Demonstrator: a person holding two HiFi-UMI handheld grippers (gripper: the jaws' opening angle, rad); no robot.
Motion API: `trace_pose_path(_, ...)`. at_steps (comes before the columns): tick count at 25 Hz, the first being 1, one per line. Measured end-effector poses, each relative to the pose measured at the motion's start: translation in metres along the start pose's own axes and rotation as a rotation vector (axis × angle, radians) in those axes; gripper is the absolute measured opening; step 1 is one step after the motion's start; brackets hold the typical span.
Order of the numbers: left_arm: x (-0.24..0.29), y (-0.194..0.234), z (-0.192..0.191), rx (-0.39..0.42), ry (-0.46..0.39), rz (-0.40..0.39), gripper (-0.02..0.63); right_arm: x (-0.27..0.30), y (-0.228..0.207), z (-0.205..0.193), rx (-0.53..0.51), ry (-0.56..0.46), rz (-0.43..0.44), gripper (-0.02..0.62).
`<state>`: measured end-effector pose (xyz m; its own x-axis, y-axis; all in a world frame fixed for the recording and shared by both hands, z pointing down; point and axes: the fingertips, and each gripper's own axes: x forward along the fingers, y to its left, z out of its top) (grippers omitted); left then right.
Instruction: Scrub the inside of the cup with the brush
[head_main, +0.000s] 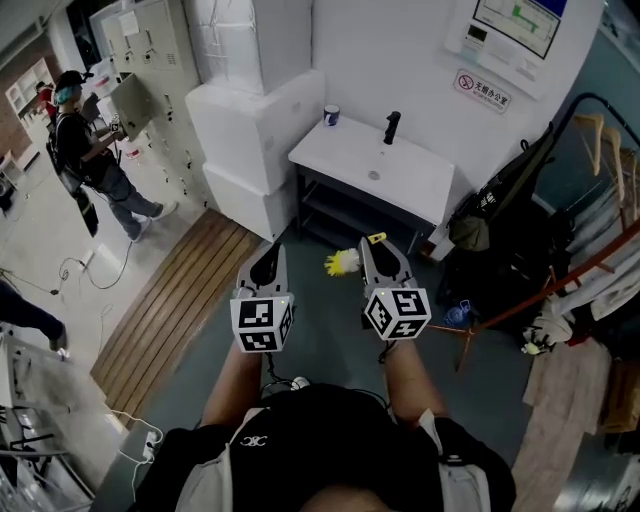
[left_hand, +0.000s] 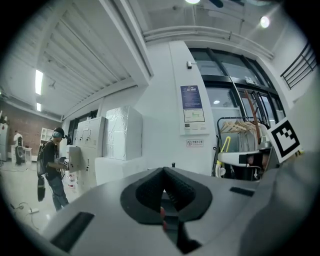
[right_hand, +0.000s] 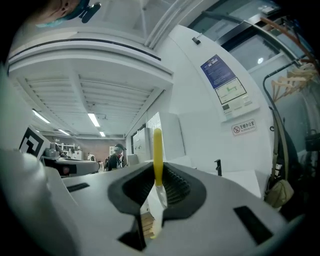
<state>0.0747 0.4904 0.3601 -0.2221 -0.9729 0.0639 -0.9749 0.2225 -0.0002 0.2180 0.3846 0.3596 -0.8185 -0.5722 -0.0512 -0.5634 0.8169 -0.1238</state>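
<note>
A small blue-and-white cup (head_main: 331, 115) stands on the far left corner of a white sink counter (head_main: 345, 152), left of a black tap (head_main: 392, 127). Both grippers hang in the air well short of the counter. My right gripper (head_main: 378, 246) is shut on a yellow brush (head_main: 343, 262), whose bristle head sticks out to the left. In the right gripper view the yellow handle (right_hand: 158, 150) stands upright between the pads, the right gripper (right_hand: 159, 179) closed on it. My left gripper (head_main: 272, 256) is shut with nothing in it, its jaws meeting in the left gripper view (left_hand: 163, 171).
A person (head_main: 88, 145) stands at grey lockers at the far left. White blocks (head_main: 255, 120) are stacked left of the counter. A wooden floor panel (head_main: 180, 300) lies to the left, with cables beside it. A clothes rack with hangers (head_main: 585, 200) fills the right.
</note>
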Motion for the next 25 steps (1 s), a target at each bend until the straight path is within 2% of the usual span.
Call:
trace_pose_path(12, 0.025, 0.043, -0.008, 0.010, 0.011, -0.031, 0.012, 0.042, 0.010, -0.007, 0.004, -0.005, -0.045, 0.055)
trace_pose_path(19, 0.059, 0.069, -0.008, 0.004, 0.000, -0.001, 0.012, 0.084, -0.008, -0.014, 0.017, -0.013, -0.054, 0.055)
trace_pose_path(25, 0.112, 0.083, -0.006, 0.012, -0.010, 0.009, 0.012, 0.133, -0.037, -0.015, 0.022, -0.032, -0.050, 0.055)
